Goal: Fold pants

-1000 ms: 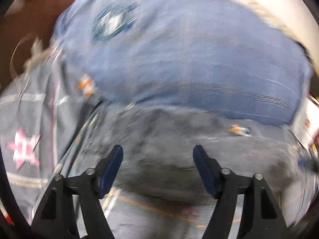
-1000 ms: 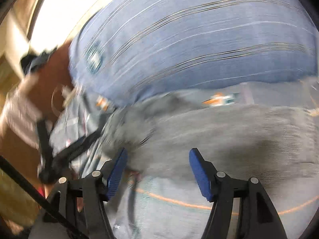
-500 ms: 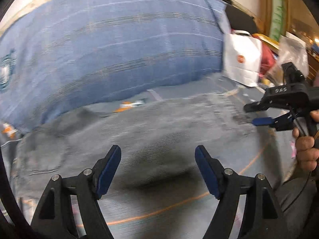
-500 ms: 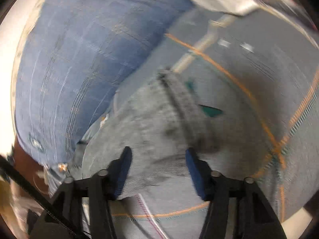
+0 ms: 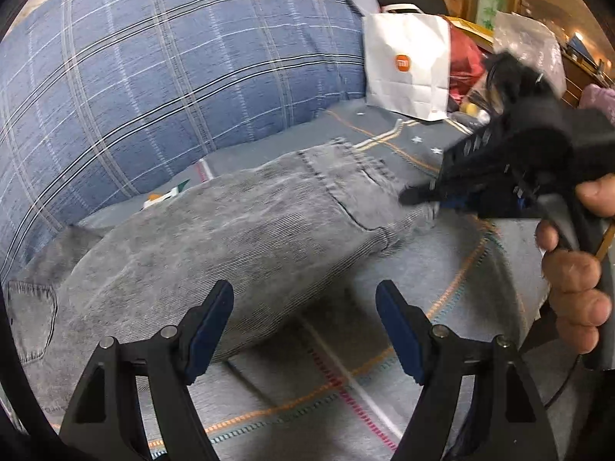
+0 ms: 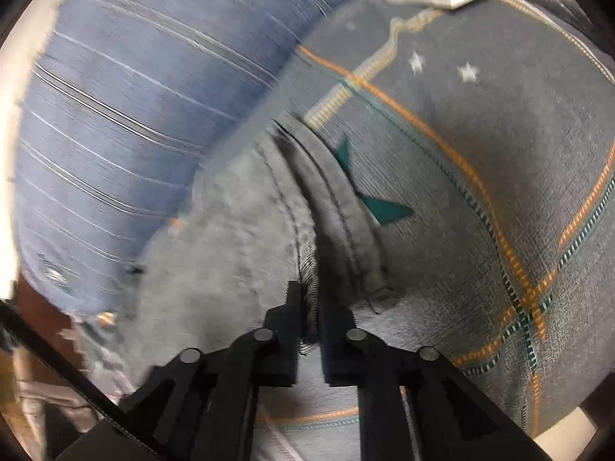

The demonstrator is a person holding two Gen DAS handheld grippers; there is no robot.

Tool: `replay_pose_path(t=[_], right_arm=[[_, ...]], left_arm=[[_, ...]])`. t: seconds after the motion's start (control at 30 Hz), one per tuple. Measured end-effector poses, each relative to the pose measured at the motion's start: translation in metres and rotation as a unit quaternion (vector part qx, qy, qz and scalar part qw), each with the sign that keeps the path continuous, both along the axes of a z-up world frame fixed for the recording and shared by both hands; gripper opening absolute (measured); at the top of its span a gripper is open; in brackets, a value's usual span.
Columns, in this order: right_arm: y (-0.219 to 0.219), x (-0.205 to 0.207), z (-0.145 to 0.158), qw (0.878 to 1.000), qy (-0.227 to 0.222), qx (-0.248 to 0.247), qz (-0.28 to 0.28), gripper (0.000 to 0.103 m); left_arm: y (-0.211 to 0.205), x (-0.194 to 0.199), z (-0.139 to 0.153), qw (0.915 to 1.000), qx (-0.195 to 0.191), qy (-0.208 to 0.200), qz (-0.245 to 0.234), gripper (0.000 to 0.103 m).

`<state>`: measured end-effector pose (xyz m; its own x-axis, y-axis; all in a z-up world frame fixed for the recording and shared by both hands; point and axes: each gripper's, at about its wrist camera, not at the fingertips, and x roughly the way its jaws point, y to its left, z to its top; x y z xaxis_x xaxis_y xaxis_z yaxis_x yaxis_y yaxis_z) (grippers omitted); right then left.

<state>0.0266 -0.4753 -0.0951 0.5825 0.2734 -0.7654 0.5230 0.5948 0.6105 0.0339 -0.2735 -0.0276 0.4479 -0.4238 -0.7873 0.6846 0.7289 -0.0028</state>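
The grey jeans [image 5: 246,238] lie on the bed's patterned sheet [image 5: 442,307], just in front of a blue plaid pillow [image 5: 173,61]. Their long axis runs from near left to far right — back pocket at the near-left end. The right claw [image 6: 312,319] is clamped on the jeans' far-right edge. The left claw [image 5: 303,330] hangs spread wide over their near edge, holding nothing. A white paper bag [image 5: 407,65] stands far right.

An orange "mi" logo square stands on the white paper bag [image 5: 407,65].
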Motion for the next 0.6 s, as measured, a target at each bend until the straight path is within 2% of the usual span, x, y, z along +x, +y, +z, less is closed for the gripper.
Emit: replay_pose_path(t=[0.1,0.17,0.2,0.23,0.27,0.3,0.33,0.37,0.43,0.5,0.57,0.6], right_arm=[[-0.007,-0.018,0.017,0.999,-0.034,-0.006,-0.031,0.006],[-0.009,-0.012,0.006,1.000,-0.007,0.004,-0.026,0.009],[-0.009,-0.007,-0.007,0.999,0.022,0.016,-0.019,0.015],[-0.010,-0.005,-0.018,0.998,0.041,0.033,-0.016,0.015],[-0.013,-0.008,-0.021,0.998,0.033,0.052,-0.023,0.016],[-0.018,-0.014,-0.017,0.997,0.007,0.068,-0.040,0.032],[-0.021,-0.020,-0.006,0.996,-0.017,0.063,-0.053,0.045],[-0.025,-0.028,0.005,0.996,-0.033,0.041,-0.070,0.067],[-0.031,-0.038,0.016,0.995,-0.042,0.012,-0.094,0.068],[-0.040,-0.047,0.014,0.992,-0.057,0.039,-0.110,0.068],[-0.049,-0.054,0.009,0.989,-0.061,0.067,-0.120,0.068],[-0.049,-0.053,0.006,0.988,-0.058,0.075,-0.122,0.068]], left_arm=[[-0.018,-0.007,0.003,0.9994,0.006,-0.008,-0.032,0.076],[-0.030,-0.008,0.000,0.9988,0.012,-0.002,-0.047,0.076],[-0.040,-0.007,-0.005,0.9981,0.021,0.007,-0.057,0.076],[-0.048,-0.006,-0.010,0.9975,0.029,0.011,-0.063,0.076],[-0.056,-0.006,-0.015,0.9969,0.037,0.011,-0.068,0.076],[-0.064,-0.006,-0.020,0.9961,0.045,0.009,-0.075,0.076],[-0.072,-0.006,-0.025,0.9952,0.054,0.008,-0.081,0.076],[-0.076,-0.006,-0.028,0.9947,0.058,0.008,-0.085,0.076],[-0.087,-0.006,-0.036,0.9937,0.069,0.006,-0.088,0.076],[-0.096,-0.002,-0.044,0.9938,0.082,0.004,-0.074,0.074],[-0.104,0.001,-0.052,0.9933,0.090,0.007,-0.071,0.064],[-0.107,0.001,-0.054,0.9932,0.089,0.009,-0.074,0.062]])
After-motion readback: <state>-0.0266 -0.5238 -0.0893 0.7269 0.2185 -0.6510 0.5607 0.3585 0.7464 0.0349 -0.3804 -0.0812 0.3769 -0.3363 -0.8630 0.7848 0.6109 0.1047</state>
